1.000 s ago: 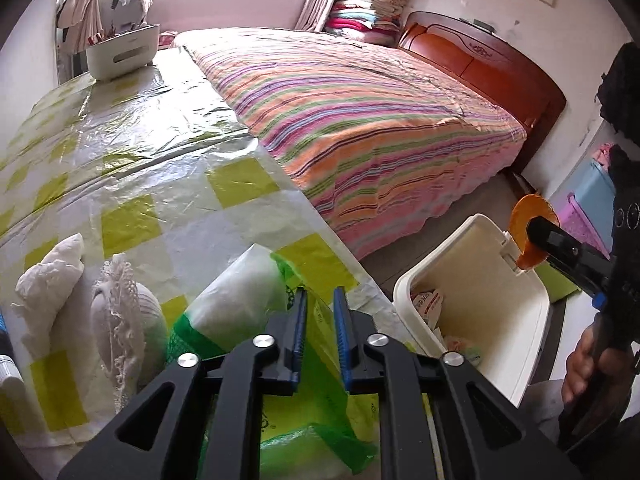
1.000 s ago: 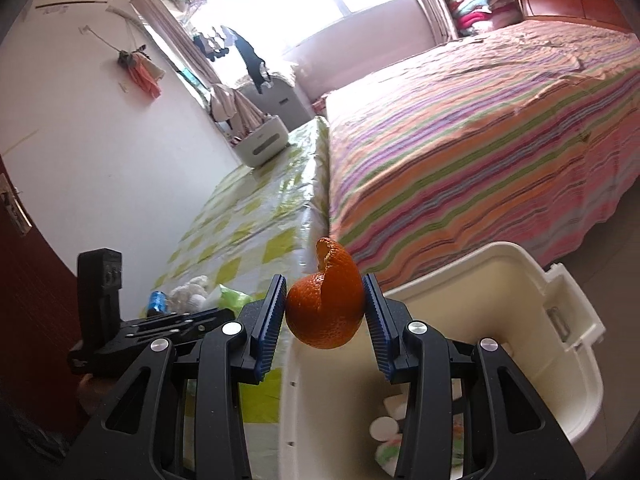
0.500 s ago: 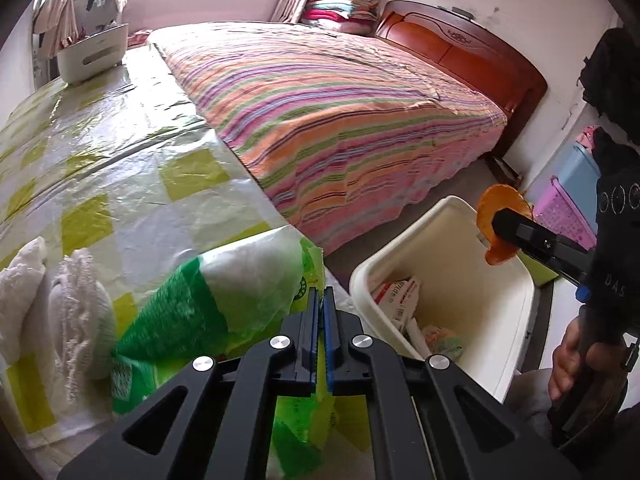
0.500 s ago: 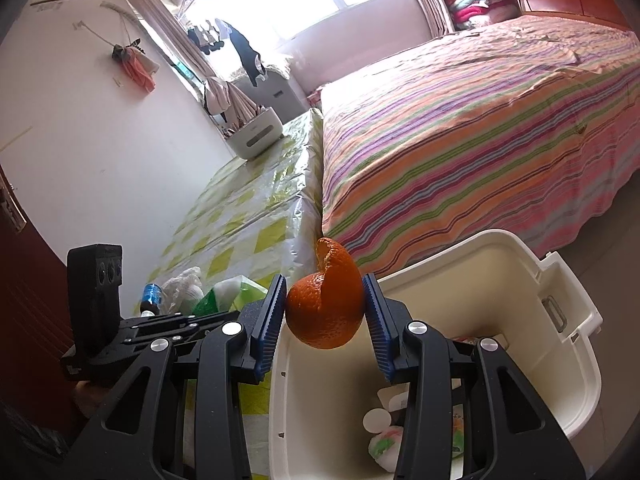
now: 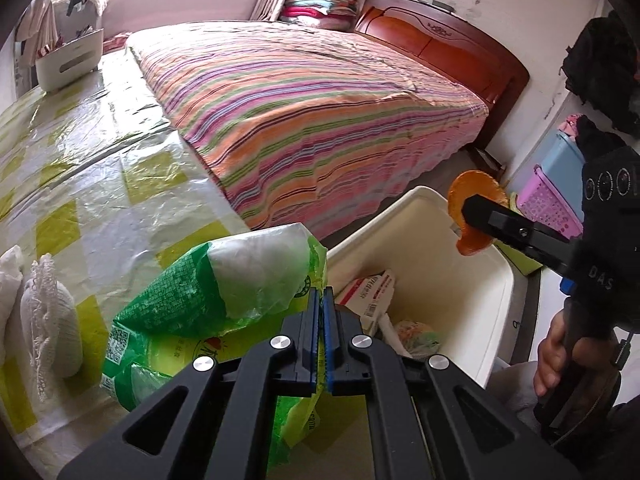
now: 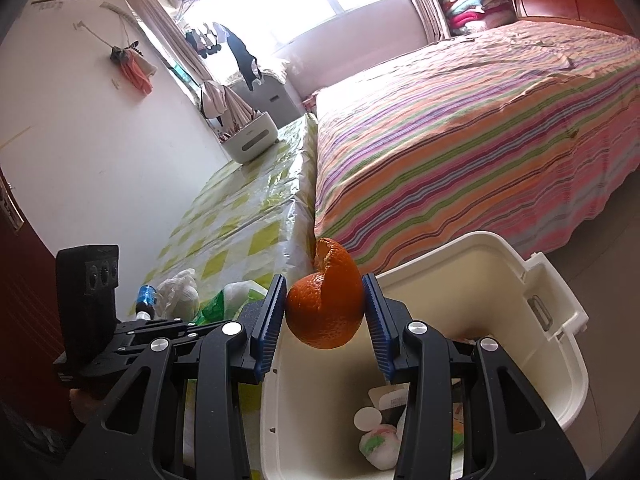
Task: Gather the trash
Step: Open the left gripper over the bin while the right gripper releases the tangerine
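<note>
Right hand-held gripper [image 6: 325, 312] clamped orange peel [image 6: 323, 304], torn tip up, above white bin [image 6: 560, 364]. Bin held cartons and wrappers. Left hand-held gripper [image 5: 320, 300] pinched green plastic bag [image 5: 224, 292] on worktop [image 5: 100, 200].

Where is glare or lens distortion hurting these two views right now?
Right wrist view: the window is blown out white and washes the near end of the bed. Left wrist view: sheen on the plastic table cover hides its checks. Both: fisheye bends the edges; the orange peel stays sharp.
</note>
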